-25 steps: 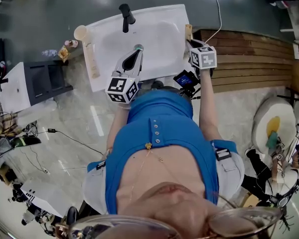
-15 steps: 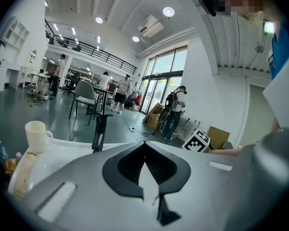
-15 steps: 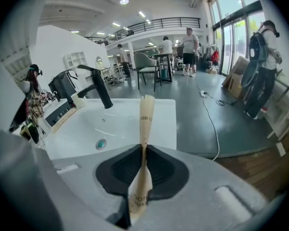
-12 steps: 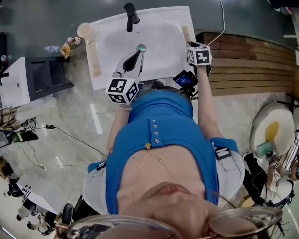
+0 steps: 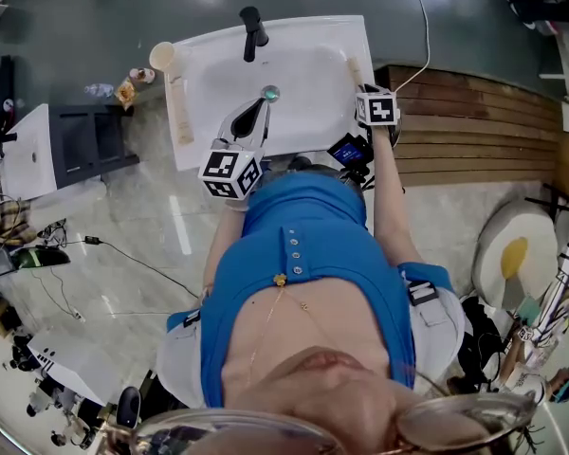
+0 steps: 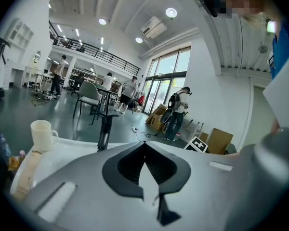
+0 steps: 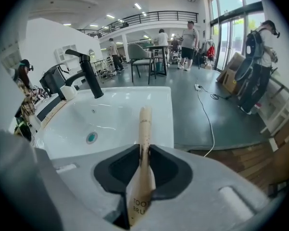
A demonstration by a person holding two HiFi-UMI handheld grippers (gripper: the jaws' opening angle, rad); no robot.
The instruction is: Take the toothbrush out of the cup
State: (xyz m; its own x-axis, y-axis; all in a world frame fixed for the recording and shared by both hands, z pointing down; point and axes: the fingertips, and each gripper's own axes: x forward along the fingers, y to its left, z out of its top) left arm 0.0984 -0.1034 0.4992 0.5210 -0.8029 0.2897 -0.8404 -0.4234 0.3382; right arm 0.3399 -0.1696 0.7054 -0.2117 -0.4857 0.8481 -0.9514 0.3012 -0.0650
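My right tool (image 7: 141,149) has just been easing open. Its jaws are narrow, with the toothbrush (image 7: 144,124) between them, lying over the sink's (image 7: 160,114) right rim. My left tool (image 6: 144,146) is closed and empty.

White sink (image 5: 308,88) bears a cup (image 5: 161,57) and paper packet (image 5: 178,110).

white sink (image 5: 303,74), black tap (image 5: 253,28), tan toothbrush (image 7: 144,143), cream cup (image 6: 42,134), blue shirt (image 5: 303,254).
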